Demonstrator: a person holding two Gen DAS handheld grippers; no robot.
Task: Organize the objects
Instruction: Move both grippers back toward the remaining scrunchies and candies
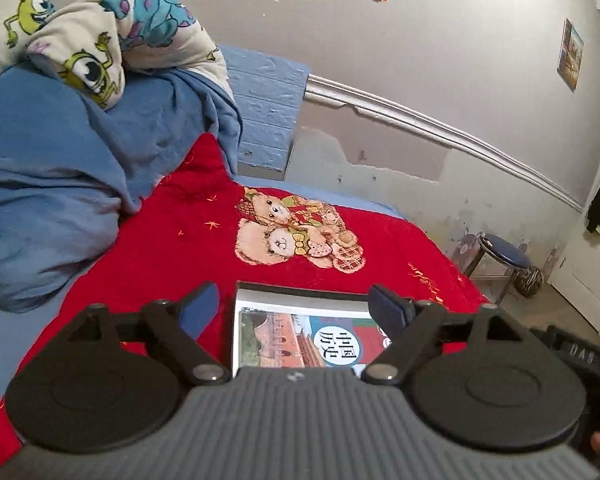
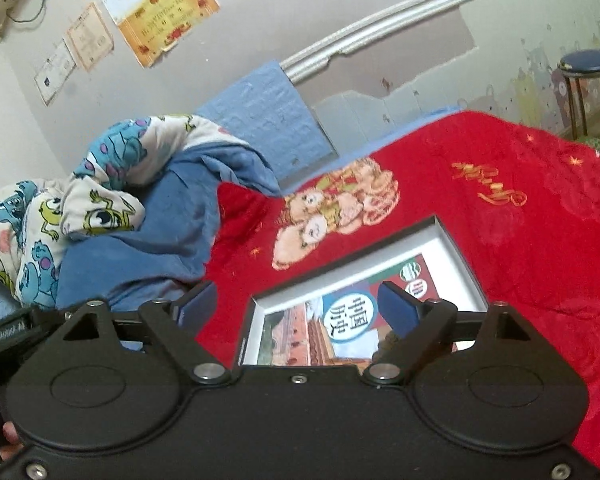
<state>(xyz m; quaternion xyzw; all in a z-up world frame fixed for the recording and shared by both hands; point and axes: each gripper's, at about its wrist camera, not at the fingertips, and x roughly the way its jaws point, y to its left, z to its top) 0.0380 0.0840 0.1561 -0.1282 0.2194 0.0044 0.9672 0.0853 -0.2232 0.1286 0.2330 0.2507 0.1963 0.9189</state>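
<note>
Left gripper: bottom of the left wrist view, jaws standing wide apart, nothing between the blue pads; it hovers above the box.
Right gripper: bottom of the right wrist view, jaws likewise spread, holding nothing.
Box: lower centre of both views, just beyond the fingertips, lying flat on the red blanket; dark rim, white inner walls, lid off.
Book: inside the box, cover up (white circle with Chinese characters, a red building pictured); its near edge is hidden by the gripper bodies.
Red blanket: centre of frame, spread over the bed, teddy bear embroidery beyond the box.
Blue quilt: left of frame, bunched up, with a cartoon-print cover heaped on top.
Stool: right of frame, against the wall.
Certificates: upper frame, fixed to the wall.
</note>
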